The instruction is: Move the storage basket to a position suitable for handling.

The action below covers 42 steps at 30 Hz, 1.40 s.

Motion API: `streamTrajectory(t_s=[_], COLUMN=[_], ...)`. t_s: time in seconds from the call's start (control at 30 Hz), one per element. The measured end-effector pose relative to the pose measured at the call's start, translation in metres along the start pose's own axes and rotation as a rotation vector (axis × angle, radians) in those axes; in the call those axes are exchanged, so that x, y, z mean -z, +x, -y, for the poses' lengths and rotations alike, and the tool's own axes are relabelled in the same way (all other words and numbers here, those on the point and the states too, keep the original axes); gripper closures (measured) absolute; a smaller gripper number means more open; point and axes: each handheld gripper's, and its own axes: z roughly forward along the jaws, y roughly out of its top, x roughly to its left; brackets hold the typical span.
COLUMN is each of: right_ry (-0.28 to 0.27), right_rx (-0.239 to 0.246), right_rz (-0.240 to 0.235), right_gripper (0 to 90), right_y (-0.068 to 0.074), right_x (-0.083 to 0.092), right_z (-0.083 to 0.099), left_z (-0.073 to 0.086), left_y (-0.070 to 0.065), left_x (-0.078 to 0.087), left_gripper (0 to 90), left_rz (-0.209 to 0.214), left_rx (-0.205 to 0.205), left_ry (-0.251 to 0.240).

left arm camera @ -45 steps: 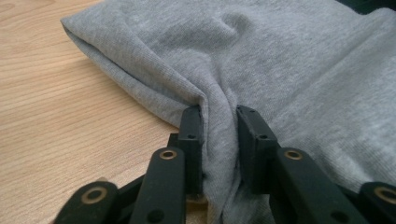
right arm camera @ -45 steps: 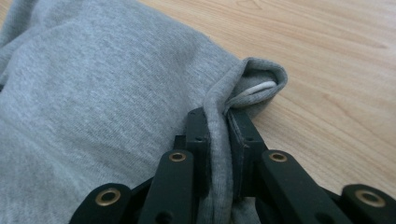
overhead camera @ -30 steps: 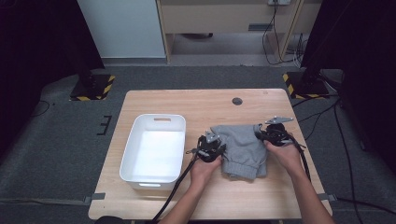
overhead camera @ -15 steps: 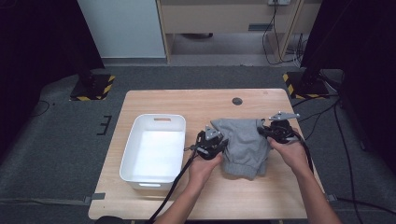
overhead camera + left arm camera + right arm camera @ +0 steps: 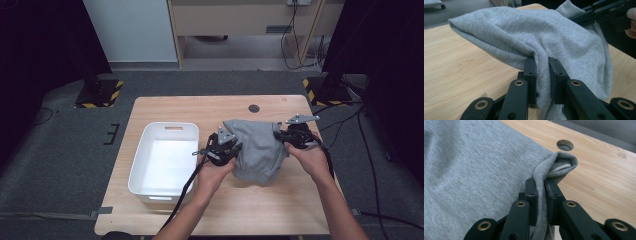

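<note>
You are lifting the grey garment (image 5: 257, 150) higher off the table (image 5: 165, 107), right of the white bin (image 5: 165, 162), with your left gripper (image 5: 223, 149) and right gripper (image 5: 291, 136) both clamped on its fabric, so it is now hanging ready to carry over.

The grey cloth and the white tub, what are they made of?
The grey cloth looks like soft knitted cotton jersey, matte: fine ribbed stitches show and it folds limply. The white tub looks like moulded plastic, smooth and slightly glossy, with rounded corners and a cut-out handle slot. Neither can be told for certain by look alone.
</note>
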Motion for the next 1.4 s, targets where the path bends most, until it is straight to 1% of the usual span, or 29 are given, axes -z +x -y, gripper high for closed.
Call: streamTrajectory(t_s=[0.03, 0.2, 0.4, 0.5, 0.8, 0.97, 1.13, 1.4], right_ry=[0.000, -0.005, -0.011, -0.023, -0.028, -0.028, -0.025, -0.031], right_rx=[0.001, 0.011, 0.015, 0.019, 0.023, 0.014, 0.017, 0.022], right_rz=[0.000, -0.004, -0.008, -0.008, -0.016, -0.018, -0.021, -0.019], right_gripper=[82.4, 82.4, 82.5, 82.5, 82.5, 82.4, 82.4, 82.4], right_y=[0.000, 0.005, 0.006, 0.008, 0.011, 0.013, 0.014, 0.017], right_x=[0.000, 0.001, 0.001, 0.003, 0.003, 0.000, 0.000, 0.001], right_z=[-0.001, -0.007, -0.013, -0.016, -0.022, -0.023, -0.025, -0.032], left_z=[-0.001, -0.004, -0.006, -0.008, -0.012, -0.014, -0.014, -0.016], left_y=[0.001, 0.005, 0.007, 0.008, 0.015, 0.017, 0.018, 0.021], left_x=[0.002, 0.007, 0.010, 0.013, 0.020, 0.022, 0.023, 0.028], left_gripper=[78.4, 78.4, 78.4, 78.4, 78.4, 78.4, 78.4, 78.5], left_rz=[-0.001, -0.004, -0.001, -0.006, -0.006, -0.005, -0.004, -0.006], left_rx=[-0.006, -0.002, -0.005, -0.012, -0.007, -0.011, -0.011, -0.013], left_ry=[0.001, 0.004, 0.008, 0.003, -0.001, 0.000, 0.001, -0.005])
